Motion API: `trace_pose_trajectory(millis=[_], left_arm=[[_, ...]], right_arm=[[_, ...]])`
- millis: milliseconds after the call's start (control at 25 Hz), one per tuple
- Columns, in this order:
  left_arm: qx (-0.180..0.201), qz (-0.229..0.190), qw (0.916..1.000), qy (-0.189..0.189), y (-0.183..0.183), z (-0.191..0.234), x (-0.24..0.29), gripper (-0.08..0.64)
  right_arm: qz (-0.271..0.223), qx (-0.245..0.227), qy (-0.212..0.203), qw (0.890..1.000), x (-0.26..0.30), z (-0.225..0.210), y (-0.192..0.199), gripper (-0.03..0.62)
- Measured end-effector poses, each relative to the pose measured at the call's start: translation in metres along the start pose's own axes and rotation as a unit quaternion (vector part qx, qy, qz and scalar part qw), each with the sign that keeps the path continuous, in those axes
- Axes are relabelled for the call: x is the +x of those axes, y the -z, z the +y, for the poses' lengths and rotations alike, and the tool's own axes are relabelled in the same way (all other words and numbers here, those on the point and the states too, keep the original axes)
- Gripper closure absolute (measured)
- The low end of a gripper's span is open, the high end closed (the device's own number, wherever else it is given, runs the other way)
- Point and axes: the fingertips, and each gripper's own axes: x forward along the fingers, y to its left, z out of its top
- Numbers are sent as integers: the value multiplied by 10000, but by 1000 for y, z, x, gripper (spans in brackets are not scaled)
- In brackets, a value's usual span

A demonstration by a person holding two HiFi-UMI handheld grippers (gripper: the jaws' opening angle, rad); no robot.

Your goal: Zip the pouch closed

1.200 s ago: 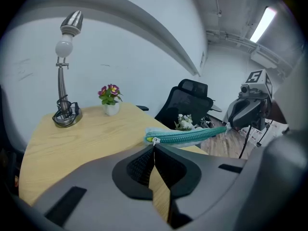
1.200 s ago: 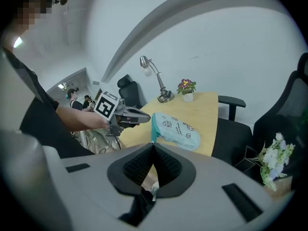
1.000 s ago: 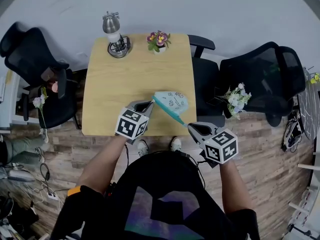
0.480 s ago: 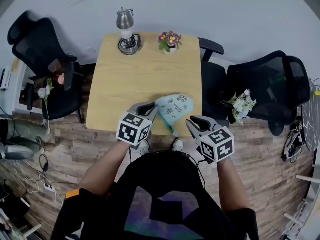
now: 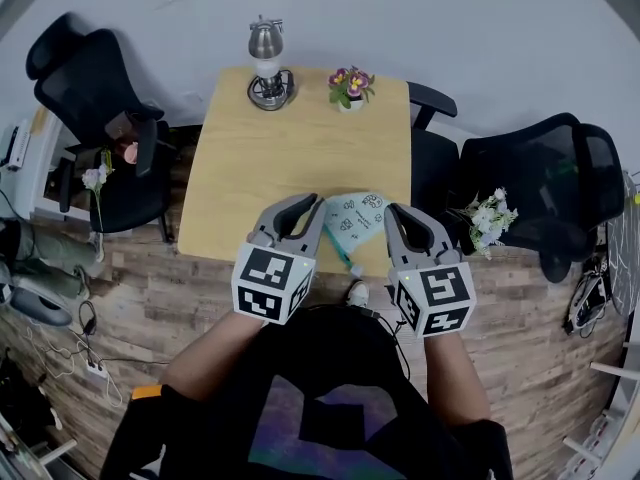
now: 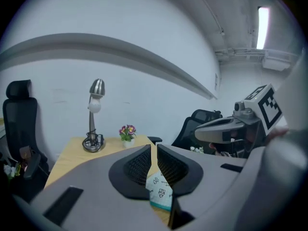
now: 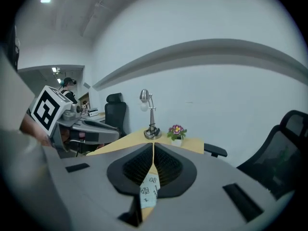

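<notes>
I have my left claw [image 5: 316,206] and right claw [image 5: 392,213] both clamped on the pouch [image 5: 360,218], which stretches tip to tip between them.

My kit: two grey moulded tongs, left gripper [image 5: 303,206] and right gripper [image 5: 398,214]. Each has black ribbed pads [image 6: 137,165] inside the jaws and a white marker cube [image 5: 270,283] with black square codes at the rear. I'm wearing a black top [image 5: 330,363] with a purple-teal graphic, bottom centre of the head view. Orange band [image 5: 148,392] on the arm, lower left.
</notes>
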Motion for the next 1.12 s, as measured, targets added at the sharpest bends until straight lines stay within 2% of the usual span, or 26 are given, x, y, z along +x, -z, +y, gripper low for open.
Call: trace_pose_trajectory(millis=[120,400,640,1120], left_arm=[[-48,-311,9995,-33,-21,-10,-16,517],[130,-695,9975,-72,-47,-30,-37,530],[208,-812,9964,-137,-50,-36,-42,539],[203,-718,9971,-131,-42,-37,-40,541]], right_arm=[[-357,-152,71,9992,-13,7,-23,574],[-1015,-84,89,9948,-35,22,-55,577],[-1125,37,197,9935,-40,22,-51,578],[-997,108,271,9946,-37,21,-38,578]])
